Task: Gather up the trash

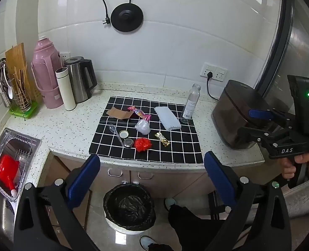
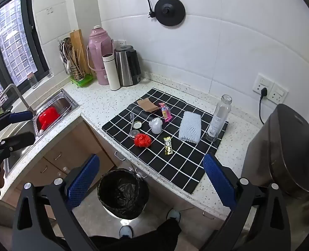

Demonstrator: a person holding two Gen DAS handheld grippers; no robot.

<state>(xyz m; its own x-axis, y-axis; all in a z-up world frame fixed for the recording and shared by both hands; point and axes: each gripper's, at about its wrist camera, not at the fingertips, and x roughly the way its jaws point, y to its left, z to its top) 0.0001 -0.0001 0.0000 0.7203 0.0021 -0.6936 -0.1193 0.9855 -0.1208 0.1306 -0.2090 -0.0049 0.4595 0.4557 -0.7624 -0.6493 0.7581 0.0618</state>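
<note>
Trash lies on a black checked mat [image 1: 175, 150] [image 2: 175, 167]: a red crumpled bag [image 1: 142, 144] [image 2: 142, 140], a gold wrapper [image 1: 162, 139] [image 2: 168, 145], a white crumpled bag [image 1: 143, 126] [image 2: 156, 125], a pink wrapper [image 1: 139, 113] [image 2: 165, 111], a cardboard piece [image 1: 119, 113] [image 2: 147, 104], a clear spoon [image 1: 116, 131], two lids [image 1: 126, 138], white foam netting [image 1: 167, 118] [image 2: 190, 128] and an empty bottle [image 1: 190, 104] [image 2: 218, 118]. A black-lined bin [image 1: 129, 209] [image 2: 123, 194] stands on the floor below. My left gripper [image 1: 152, 175] and right gripper [image 2: 151, 177] are open and empty, held before the counter edge.
A pink thermos [image 1: 46, 73], white flask [image 1: 65, 89] and steel kettle [image 1: 81, 79] stand at the back left. A utensil rack [image 1: 18, 96] and a sink with a red scoop [image 1: 7, 171] are at the left. A dark appliance [image 1: 238, 115] [image 2: 280, 150] stands at the right.
</note>
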